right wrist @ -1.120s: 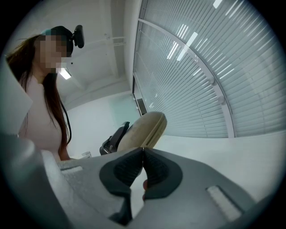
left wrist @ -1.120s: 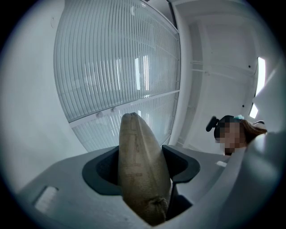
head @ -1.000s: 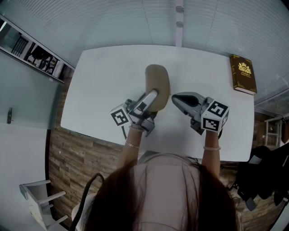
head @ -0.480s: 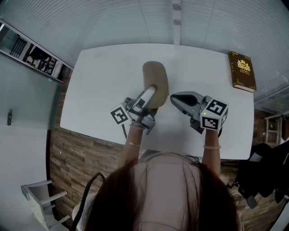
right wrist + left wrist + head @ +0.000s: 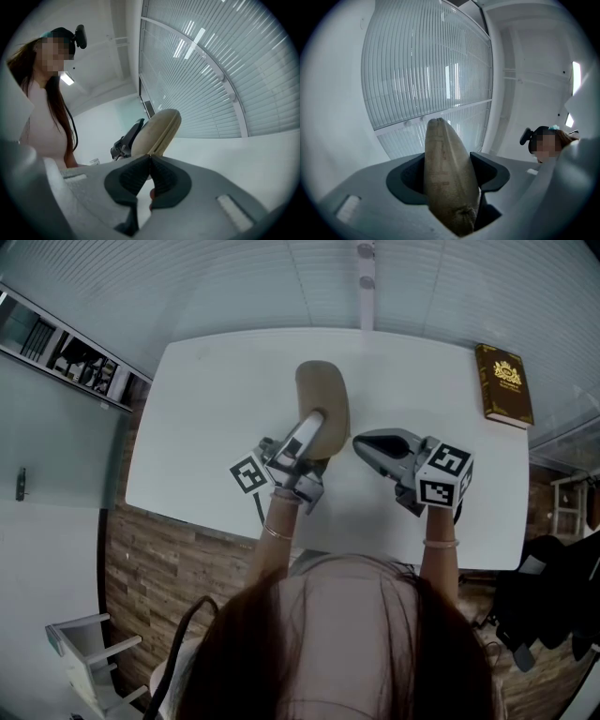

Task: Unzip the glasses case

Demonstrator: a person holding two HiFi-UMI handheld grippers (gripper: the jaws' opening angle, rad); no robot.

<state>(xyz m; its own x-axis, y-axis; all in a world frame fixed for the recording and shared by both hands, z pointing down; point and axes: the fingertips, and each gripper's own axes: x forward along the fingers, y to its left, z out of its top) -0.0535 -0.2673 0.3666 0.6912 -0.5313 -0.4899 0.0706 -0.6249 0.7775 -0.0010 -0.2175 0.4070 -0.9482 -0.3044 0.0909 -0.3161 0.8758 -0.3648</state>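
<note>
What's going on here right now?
A person works two handheld grippers over a white table. The left gripper is clamped on the near end of the tan glasses case, holding it tilted upward. The right gripper sits shut beside the case, apart from it. The case looks closed, so unzipping has not begun.

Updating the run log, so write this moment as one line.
left hand-held gripper: clamped on glasses case, tilted up | right hand-held gripper: jaws together, beside glasses case | zip: looks closed
</note>
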